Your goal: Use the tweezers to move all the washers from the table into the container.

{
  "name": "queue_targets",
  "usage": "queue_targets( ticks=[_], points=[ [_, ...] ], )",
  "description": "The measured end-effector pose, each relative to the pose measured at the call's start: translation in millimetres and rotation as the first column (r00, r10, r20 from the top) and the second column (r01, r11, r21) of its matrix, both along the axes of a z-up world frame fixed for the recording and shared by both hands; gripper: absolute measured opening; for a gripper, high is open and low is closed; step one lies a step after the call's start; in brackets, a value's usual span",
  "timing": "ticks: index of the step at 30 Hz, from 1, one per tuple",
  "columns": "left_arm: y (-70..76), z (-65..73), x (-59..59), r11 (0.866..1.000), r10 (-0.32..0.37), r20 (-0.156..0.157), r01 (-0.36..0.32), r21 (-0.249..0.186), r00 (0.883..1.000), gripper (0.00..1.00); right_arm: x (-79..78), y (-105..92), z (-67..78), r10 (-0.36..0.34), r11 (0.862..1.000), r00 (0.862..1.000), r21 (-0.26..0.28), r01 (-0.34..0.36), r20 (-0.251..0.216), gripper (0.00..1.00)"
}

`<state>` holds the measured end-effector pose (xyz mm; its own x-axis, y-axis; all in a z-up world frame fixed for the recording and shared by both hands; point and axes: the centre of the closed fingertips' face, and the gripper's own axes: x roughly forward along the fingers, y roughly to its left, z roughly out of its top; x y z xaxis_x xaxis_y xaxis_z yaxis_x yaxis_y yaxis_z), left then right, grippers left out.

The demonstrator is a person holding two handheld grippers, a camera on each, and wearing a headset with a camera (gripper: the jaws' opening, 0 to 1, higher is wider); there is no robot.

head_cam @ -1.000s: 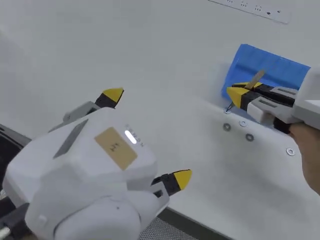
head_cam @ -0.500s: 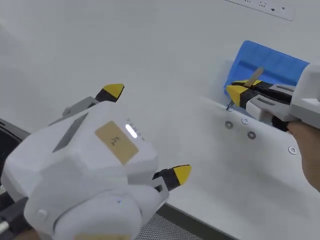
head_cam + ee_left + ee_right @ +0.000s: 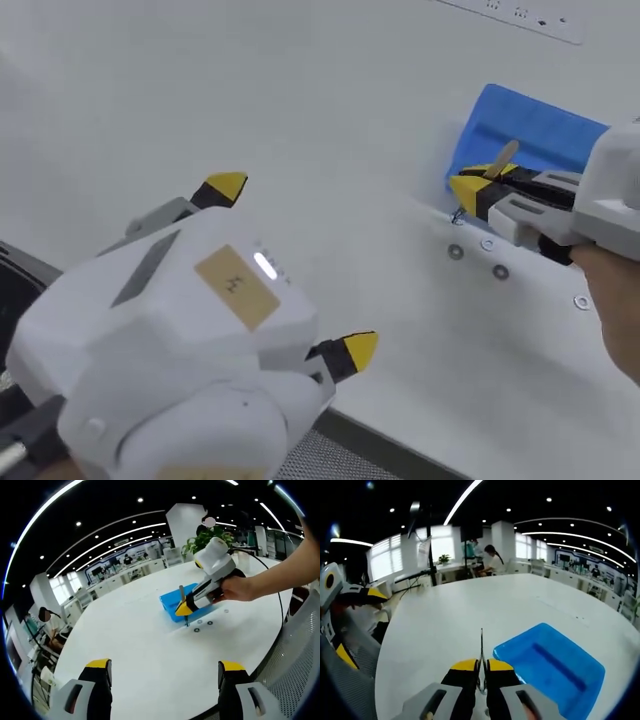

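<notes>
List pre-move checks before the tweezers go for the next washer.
1. Tweezers clamped in right gripper: ok.
2. Tweezers' tip empty: cannot tell, too small to read.
3. Washers all in the container: not ok, four lie on the table just in front of it.
4. Container open on top, nothing over it: ok.
5. Left gripper open and far from the work: ok.
</notes>
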<state>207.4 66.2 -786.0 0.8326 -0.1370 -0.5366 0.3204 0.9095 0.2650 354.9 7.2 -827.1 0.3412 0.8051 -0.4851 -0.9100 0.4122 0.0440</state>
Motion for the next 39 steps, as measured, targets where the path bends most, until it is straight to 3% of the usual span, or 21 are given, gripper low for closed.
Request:
queue_targets(
  ticks=[7,11,21,30,36,39],
  points=[
    [0.6,0.7,0.1,1.0,0.006,0.0,-0.006,-0.016,1.0,0.9,-10.1,1.4,16.1,0.013,1.0,1.0,0.028,-0.012,-0.018,0.02],
    [-3.3,2.5,-0.2,1.0,-0.009,0.005,0.009,-0.03,1.0,0.92,-16.1,2.5,33.7,0.024,0.998,1.0,0.05,-0.023,-0.01,0.02],
    [-7.3,1.2,-1.1,0.999,-0.023,-0.001,0.023,-0.049,1.0,0.93,-15.0,-2.7,61.3,0.004,0.996,1.0,0.093,-0.003,-0.011,0.02],
    [-6.4,1.6,-1.0,0.999,-0.018,0.0,0.018,-0.048,1.0,0.92,6.2,-2.5,75.9,-0.036,0.99,0.999,0.135,0.033,0.022,0.02],
    [-6.9,0.2,-1.3,0.999,-0.023,-0.006,0.022,-0.039,1.0,0.92,26.6,-2.9,76.3,-0.081,0.984,0.996,0.161,0.075,0.029,0.02],
    [-6.8,-0.6,-1.3,0.999,-0.022,-0.009,0.021,-0.038,1.0,0.92,35.1,-4.2,71.3,-0.094,0.985,0.995,0.15,0.087,0.044,0.02]
  ],
)
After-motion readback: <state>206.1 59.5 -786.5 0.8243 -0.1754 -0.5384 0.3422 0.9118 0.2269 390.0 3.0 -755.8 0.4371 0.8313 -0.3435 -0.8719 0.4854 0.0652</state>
